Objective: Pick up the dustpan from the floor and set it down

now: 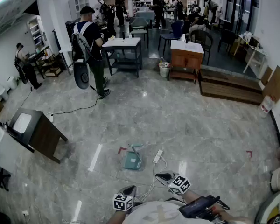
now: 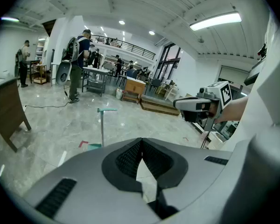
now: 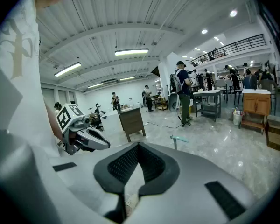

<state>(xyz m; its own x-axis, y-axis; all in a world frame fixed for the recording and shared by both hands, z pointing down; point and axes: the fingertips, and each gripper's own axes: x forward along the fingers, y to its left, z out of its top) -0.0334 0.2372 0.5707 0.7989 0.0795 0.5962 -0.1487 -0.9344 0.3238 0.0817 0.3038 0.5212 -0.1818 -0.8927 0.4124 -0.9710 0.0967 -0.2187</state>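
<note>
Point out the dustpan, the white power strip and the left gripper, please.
dustpan point(image 1: 132, 161): head view, on the teal pan.
white power strip point(image 1: 157, 156): head view, on its body.
left gripper point(image 1: 130, 189): head view, at its jaw tips.

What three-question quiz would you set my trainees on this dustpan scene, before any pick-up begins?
1. True or false: the dustpan is held in the left gripper.
2. The dustpan's handle is: A upright; B lying flat; C leaning on a table.
3. Fill in: the jaws of the left gripper and the right gripper are both ____.

Key: 1 false, it rests on the floor ahead of both grippers; 2 A; 3 shut, with nothing between them.
</note>
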